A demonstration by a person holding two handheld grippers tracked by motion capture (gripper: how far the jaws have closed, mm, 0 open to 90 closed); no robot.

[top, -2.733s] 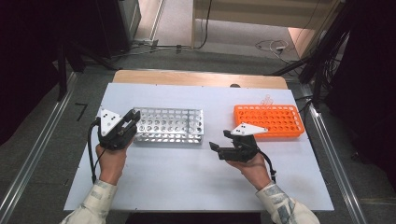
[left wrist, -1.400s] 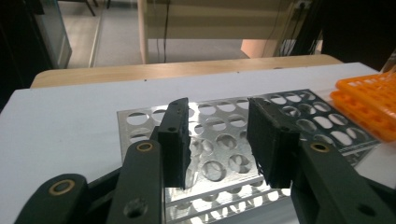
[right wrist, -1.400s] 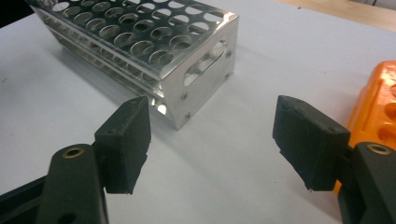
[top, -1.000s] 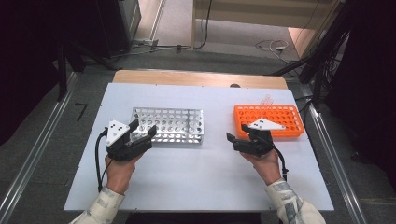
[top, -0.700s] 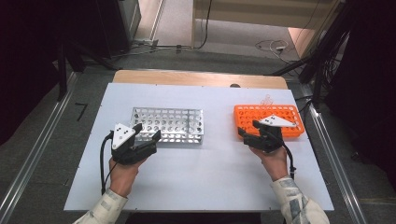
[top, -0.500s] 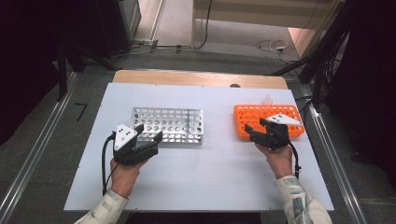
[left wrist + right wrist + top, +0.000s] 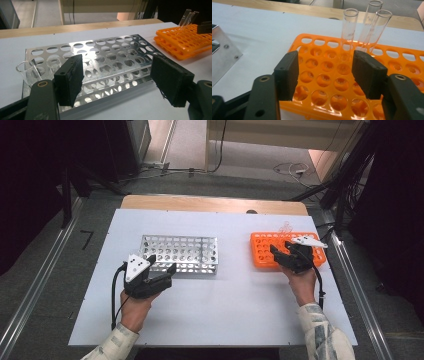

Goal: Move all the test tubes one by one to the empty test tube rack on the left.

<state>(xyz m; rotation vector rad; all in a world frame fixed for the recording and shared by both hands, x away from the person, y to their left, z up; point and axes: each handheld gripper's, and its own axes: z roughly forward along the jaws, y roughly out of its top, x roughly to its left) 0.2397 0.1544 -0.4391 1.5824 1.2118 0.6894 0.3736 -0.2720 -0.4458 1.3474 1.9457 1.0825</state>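
Since the earlier frames, the right claw [image 7: 281, 255] had travelled across the white tabletop [image 7: 225, 310] to hang over the orange plastic tube rack [image 7: 260, 251]. Its jaws had just been closing, though they stood spread with nothing between them. Three clear glass test tubes [image 7: 362, 27] stood upright at the far edge of that rack, just beyond the pads, two of them leaning slightly. The left claw [image 7: 161, 268] had drifted along the near side of the perforated metal rack [image 7: 182, 251], jaws spread and empty; one glass tube [image 7: 25, 71] sat in that rack's corner. Such tubes looked light, stiff, slick and breakable, so a gentle pinch on the bare upper stretch above the holes seemed safest.
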